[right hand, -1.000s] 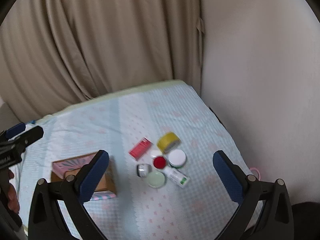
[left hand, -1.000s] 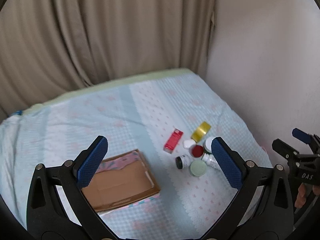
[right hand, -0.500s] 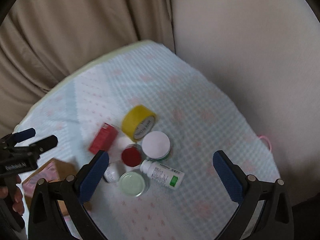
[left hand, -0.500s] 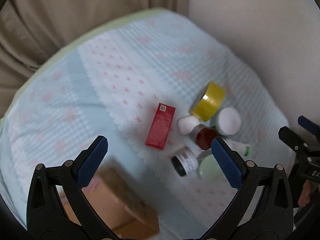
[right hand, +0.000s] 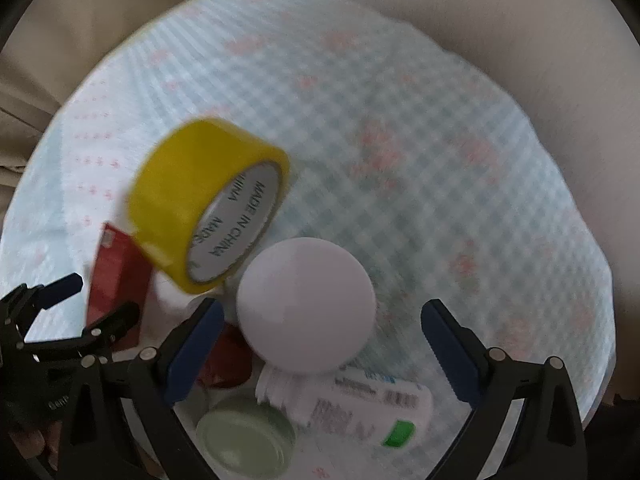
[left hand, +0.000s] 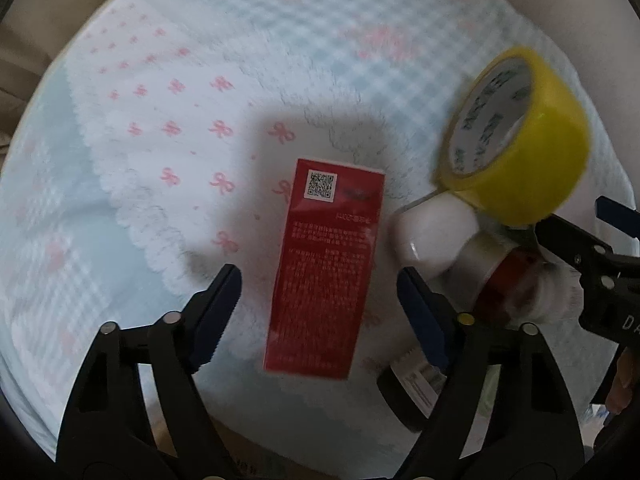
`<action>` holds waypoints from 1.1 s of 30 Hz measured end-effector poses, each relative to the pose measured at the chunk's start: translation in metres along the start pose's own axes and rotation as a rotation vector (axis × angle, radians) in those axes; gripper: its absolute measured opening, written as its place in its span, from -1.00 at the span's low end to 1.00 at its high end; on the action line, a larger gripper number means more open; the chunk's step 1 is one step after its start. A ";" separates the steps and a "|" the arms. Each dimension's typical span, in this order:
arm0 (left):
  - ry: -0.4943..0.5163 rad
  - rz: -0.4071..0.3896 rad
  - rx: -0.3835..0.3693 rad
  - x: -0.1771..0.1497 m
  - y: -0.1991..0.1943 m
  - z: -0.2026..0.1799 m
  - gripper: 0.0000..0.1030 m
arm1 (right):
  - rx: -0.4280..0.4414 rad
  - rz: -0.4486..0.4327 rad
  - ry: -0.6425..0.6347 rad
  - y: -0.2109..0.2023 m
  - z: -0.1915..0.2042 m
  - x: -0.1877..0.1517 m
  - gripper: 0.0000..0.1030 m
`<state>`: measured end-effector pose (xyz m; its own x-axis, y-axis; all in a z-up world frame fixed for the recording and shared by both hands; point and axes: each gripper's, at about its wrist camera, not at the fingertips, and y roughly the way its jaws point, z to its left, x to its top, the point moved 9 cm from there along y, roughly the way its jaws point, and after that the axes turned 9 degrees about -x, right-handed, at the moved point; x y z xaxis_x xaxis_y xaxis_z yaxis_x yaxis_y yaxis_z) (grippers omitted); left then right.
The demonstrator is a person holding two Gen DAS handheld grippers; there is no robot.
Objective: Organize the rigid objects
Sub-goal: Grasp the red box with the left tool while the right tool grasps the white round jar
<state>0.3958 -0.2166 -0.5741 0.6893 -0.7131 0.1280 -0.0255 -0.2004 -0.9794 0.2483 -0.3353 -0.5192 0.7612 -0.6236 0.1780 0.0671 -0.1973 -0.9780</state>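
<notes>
Pale blue checked cloth [left hand: 320,32] with pink bows, beige curtain [right hand: 80,40], wall [right hand: 520,20]

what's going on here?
A person is bringing both hand-held claws down over a cluster of small items on a patterned cloth. The left claw straddles a red box, jaws just closing, not yet touching. The right claw is open over a white-lidded jar, beside the yellow tape roll. Nothing is gripped yet.

Red box [left hand: 326,272] flat; yellow tape roll [left hand: 516,152] tilted on white jars [left hand: 432,236]
</notes>
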 end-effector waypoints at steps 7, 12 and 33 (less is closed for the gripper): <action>0.036 0.044 0.005 0.002 0.025 -0.002 -0.12 | 0.005 0.085 0.011 0.031 0.006 -0.002 0.41; 0.023 0.039 -0.009 0.005 0.028 0.001 -0.24 | 0.005 0.082 0.014 0.034 0.014 -0.001 0.34; -0.212 -0.239 -0.034 -0.048 -0.178 -0.015 -0.24 | 0.031 -0.096 0.022 -0.109 -0.036 -0.008 0.32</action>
<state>0.3563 -0.1562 -0.4032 0.8141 -0.4876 0.3153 0.1341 -0.3703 -0.9192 0.2118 -0.3360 -0.4096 0.7361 -0.6193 0.2733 0.1595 -0.2337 -0.9591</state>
